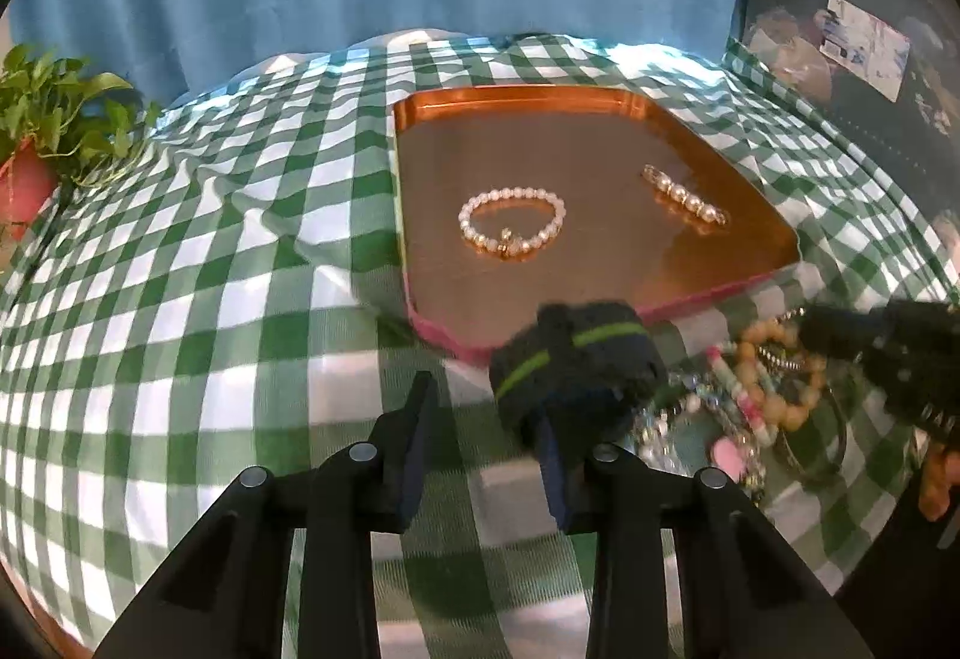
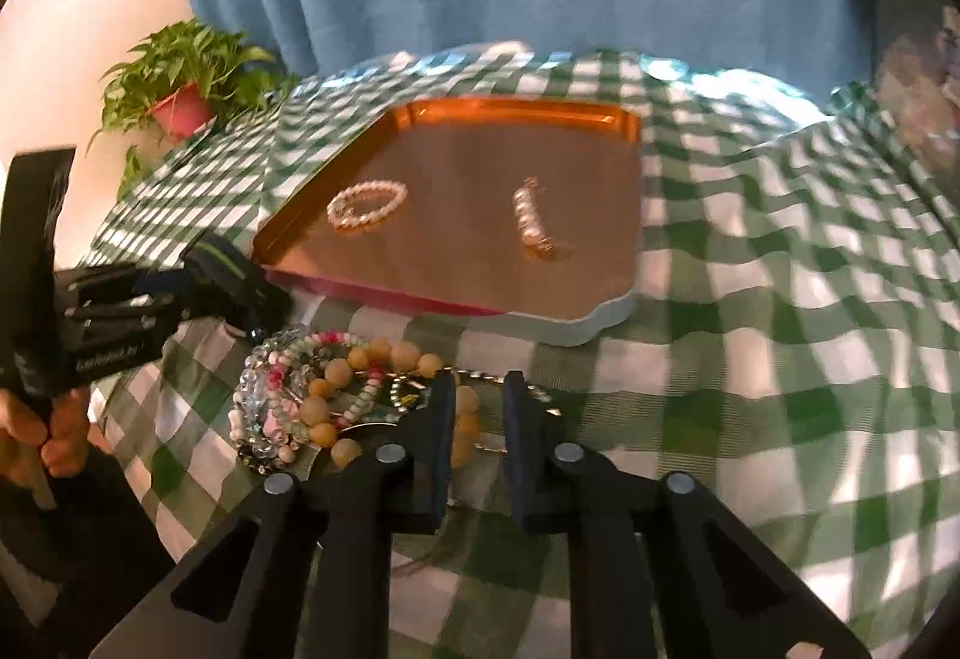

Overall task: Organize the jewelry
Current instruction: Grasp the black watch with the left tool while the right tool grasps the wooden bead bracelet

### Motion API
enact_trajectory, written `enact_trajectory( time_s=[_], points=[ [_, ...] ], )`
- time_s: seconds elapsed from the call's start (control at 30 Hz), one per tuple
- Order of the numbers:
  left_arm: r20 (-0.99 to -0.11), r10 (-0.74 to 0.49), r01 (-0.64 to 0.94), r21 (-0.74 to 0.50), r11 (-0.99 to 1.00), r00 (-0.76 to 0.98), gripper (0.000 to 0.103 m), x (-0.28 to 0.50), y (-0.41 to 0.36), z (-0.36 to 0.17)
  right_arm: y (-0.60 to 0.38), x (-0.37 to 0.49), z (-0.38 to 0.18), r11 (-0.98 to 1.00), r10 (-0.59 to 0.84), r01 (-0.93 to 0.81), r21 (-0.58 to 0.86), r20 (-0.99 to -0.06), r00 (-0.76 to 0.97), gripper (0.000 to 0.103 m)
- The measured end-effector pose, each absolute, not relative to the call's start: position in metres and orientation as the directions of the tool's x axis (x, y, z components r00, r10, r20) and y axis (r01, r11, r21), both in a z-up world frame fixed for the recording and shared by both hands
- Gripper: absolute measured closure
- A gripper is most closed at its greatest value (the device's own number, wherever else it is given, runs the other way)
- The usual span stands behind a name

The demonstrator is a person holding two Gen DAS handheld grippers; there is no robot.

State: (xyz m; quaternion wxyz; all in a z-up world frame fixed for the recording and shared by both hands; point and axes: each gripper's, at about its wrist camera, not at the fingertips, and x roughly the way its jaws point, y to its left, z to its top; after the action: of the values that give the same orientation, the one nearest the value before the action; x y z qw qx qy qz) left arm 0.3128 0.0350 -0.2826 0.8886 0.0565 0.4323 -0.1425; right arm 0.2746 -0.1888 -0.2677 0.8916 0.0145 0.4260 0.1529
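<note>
Right claw [image 2: 477, 443] parted, empty, over jewelry pile [image 2: 336, 395]; left claw [image 1: 486, 455] wide beside it

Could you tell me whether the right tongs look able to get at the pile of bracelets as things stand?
Probably yes. The right tongs are open and already sit right at the pile of bracelets on the checked cloth, nothing between them. The left tongs hover beside the pile, not over it.
</note>
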Motion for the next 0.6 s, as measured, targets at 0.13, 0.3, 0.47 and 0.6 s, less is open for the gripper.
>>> enact_trajectory(
  time_s=[0.13,0.3,0.47,0.6],
  points=[
    [-0.790,-0.271,0.312,-0.107,0.944,0.550,0.080,0.325,0.036,-0.283,-0.183,0.281,-0.278,0.946,0.299,-0.275,0.169,-0.781,0.549,0.092],
    [-0.793,-0.294,0.301,-0.147,0.942,0.534,0.090,0.330,0.035,-0.283,-0.182,0.285,-0.279,0.946,0.305,-0.273,0.177,-0.776,0.552,0.092],
    [-0.775,-0.386,0.274,-0.281,0.920,0.501,0.092,0.327,0.048,-0.279,-0.183,0.286,-0.280,0.946,0.313,-0.254,0.201,-0.770,0.555,0.092],
    [-0.756,-0.472,0.247,-0.403,0.881,0.453,0.092,0.319,0.063,-0.272,-0.193,0.281,-0.274,0.938,0.347,-0.229,0.261,-0.739,0.577,0.092]
  ],
)
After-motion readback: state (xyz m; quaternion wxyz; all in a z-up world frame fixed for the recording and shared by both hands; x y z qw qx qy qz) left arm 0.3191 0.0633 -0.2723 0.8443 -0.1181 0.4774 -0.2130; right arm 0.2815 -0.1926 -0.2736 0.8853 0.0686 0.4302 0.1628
